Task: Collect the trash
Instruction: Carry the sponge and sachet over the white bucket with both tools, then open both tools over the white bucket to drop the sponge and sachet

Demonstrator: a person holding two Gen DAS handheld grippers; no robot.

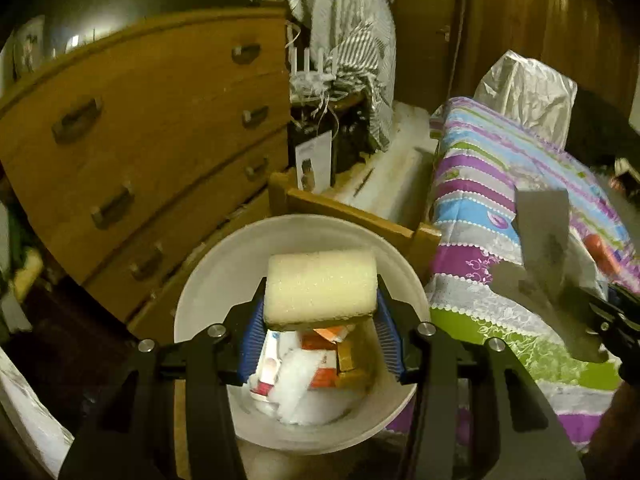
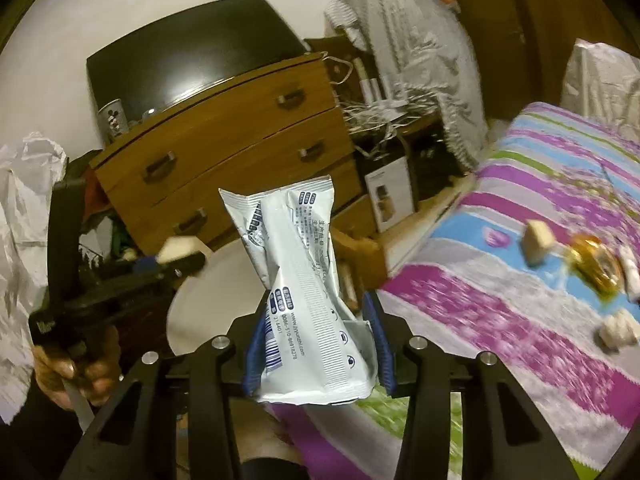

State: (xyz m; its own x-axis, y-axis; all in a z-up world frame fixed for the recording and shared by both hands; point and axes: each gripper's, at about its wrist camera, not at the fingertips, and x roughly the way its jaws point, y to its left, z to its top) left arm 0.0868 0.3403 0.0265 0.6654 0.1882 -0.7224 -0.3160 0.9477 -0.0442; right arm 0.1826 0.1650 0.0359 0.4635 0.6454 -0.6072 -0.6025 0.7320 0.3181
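Sponge (image 1: 322,286) front and centre, pinched between the blue pads (image 1: 252,344) of the left gripper (image 1: 320,320) and hanging right over the open mouth of the white bin (image 1: 200,280). That looks like a drop position: held directly above, so letting go should send it straight in. Its long axis runs crosswise, side to side between the pads, broad pale face turned up and away from the camera. Below it the bin already holds cartons and crumpled wrap (image 1: 296,384), so the collecting is well under way, I'd say.

Over to the right gripper (image 2: 318,344): it's clamped on the lower end of a silver wrapper (image 2: 304,264), twisted at the waist. Long axis near upright, leaning a touch left, free end fanning out at the top. Gripped low like that, it stands clear of the fingers and should fall away cleanly. It sits beside the bin, near the bed's edge, not yet over the opening, so my read is it goes in second.

Further out, on the striped bedspread (image 2: 480,300), more bits wait: a pale block (image 2: 538,242), a shiny gold wrapper (image 2: 596,268), another pale lump (image 2: 618,330). Blurred, so I can't say exactly what they are. Dresser (image 1: 140,152) behind the bin.
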